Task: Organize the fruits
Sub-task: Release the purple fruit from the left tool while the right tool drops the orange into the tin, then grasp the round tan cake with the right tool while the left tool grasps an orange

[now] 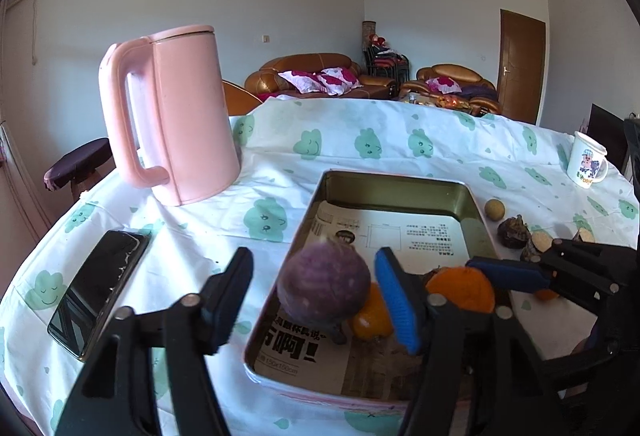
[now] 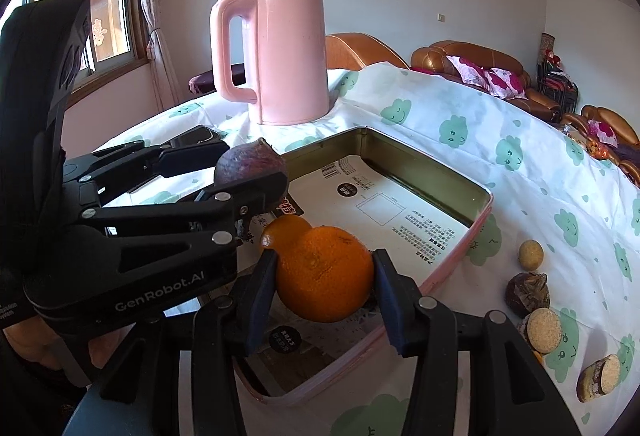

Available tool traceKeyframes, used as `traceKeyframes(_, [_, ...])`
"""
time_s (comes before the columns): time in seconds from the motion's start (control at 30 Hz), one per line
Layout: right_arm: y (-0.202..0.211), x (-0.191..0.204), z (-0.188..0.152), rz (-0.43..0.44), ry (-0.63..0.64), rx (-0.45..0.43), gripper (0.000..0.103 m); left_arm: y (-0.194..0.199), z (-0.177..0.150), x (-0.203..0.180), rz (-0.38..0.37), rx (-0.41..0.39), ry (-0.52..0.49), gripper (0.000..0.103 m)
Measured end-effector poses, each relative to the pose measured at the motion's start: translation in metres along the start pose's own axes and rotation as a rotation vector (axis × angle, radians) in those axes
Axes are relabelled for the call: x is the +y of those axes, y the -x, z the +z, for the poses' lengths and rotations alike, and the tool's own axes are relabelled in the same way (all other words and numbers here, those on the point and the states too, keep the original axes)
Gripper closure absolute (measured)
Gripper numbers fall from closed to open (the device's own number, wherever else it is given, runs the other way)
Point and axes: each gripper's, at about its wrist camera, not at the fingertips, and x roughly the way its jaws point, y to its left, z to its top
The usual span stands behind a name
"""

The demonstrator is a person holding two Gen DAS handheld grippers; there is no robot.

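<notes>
A metal tin (image 1: 400,192) lined with newspaper lies on the cloud-print tablecloth. My left gripper (image 1: 314,260) is open over the tin's near left corner. A blurred purple round fruit (image 1: 324,284) sits between its jaws, clear of the left finger. In the right wrist view that fruit (image 2: 250,170) shows dark purple, above the tin (image 2: 440,176). My right gripper (image 2: 325,256) stands around an orange (image 2: 324,274) over the tin's near edge, its pads close at each side without squeezing. A second orange (image 2: 286,230) lies in the tin behind it.
A pink kettle (image 1: 180,116) stands at the back left and a black phone (image 1: 100,288) lies left of the tin. Right of the tin lie a small tan fruit (image 2: 531,254), a dark bulb (image 2: 527,294) and cut pieces (image 2: 544,330). A mug (image 1: 587,164) stands far right.
</notes>
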Motion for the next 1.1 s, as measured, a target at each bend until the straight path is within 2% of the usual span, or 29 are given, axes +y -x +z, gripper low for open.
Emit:
traceKeyframes(0.03, [0.003,0.001,0.000,0.006,0.003,-0.009,0.041,0.004,0.000,0.001,0.005,-0.015,0.003,0.013])
traceKeyframes(0.07, [0.008,0.001,-0.001,0.000,0.005,-0.017,0.041,0.008,0.002,0.002,0.009,-0.031,0.007,0.008])
traceKeyframes(0.13, [0.020,-0.002,-0.003,-0.020,0.001,-0.037,0.041,0.017,0.005,0.002,0.008,-0.058,0.017,0.005])
traceKeyframes(0.23, [0.050,-0.021,-0.010,-0.057,-0.035,-0.078,0.041,0.029,0.010,-0.001,-0.015,-0.086,0.042,0.004])
traceKeyframes(0.33, [0.081,-0.054,-0.024,-0.134,-0.091,-0.103,0.041,0.037,0.013,-0.016,-0.050,-0.101,0.034,0.002])
traceKeyframes(0.5, [0.118,-0.119,-0.052,-0.313,-0.228,-0.098,0.041,0.042,0.013,-0.055,-0.116,-0.103,-0.014,0.002])
traceKeyframes(0.6, [0.127,-0.145,-0.066,-0.382,-0.290,-0.082,0.041,0.040,0.011,-0.078,-0.155,-0.083,-0.038,0.002])
traceKeyframes(0.9, [0.111,-0.166,-0.079,-0.404,-0.332,-0.026,0.041,0.029,0.002,-0.137,-0.199,-0.030,-0.136,0.003])
traceKeyframes(1.03, [0.103,-0.175,-0.079,-0.408,-0.362,0.001,0.041,0.016,0.001,-0.151,-0.222,0.017,-0.159,0.016])
traceKeyframes(1.1, [0.102,-0.177,-0.079,-0.397,-0.367,0.005,0.041,0.010,0.000,-0.155,-0.243,0.043,-0.161,0.016])
